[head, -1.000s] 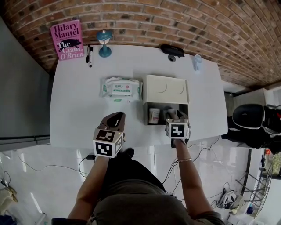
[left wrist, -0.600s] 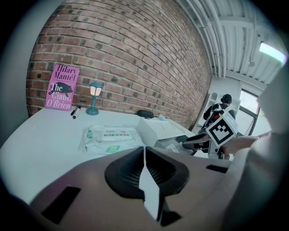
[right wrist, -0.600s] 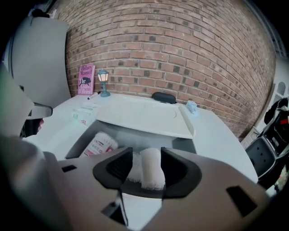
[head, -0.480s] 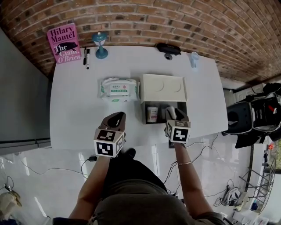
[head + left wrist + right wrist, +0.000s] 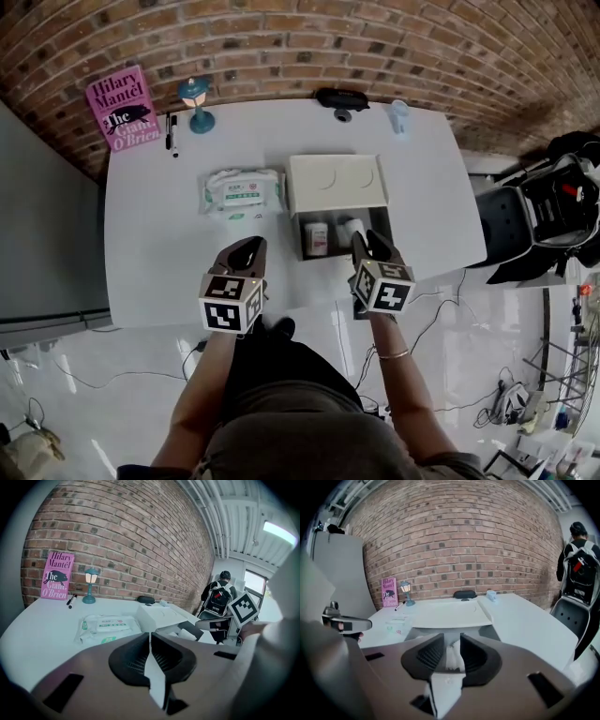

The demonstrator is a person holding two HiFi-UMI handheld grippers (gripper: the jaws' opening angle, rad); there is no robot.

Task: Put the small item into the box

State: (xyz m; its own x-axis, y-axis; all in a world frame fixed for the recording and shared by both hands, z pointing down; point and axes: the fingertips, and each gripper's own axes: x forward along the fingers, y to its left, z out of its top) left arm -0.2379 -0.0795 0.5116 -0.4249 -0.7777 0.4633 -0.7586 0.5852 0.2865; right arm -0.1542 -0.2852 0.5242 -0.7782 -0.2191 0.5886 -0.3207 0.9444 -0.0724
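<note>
Box (image 5: 302, 234) open, lid tipped back. White small item (image 5: 352, 228) lies inside, right of a red-labelled bottle (image 5: 317, 237). Right gripper (image 5: 372, 244) over the near rim; jaws have just been closing, half apart, clamping nothing. Left gripper (image 5: 246, 251) closed, empty, near table (image 5: 159, 253) edge. Placing looks done; withdrawal remains.

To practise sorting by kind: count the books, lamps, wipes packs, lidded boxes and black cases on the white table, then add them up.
book: 1
lamp: 1
wipes pack: 1
box: 1
black case: 1
Total: 5
</note>
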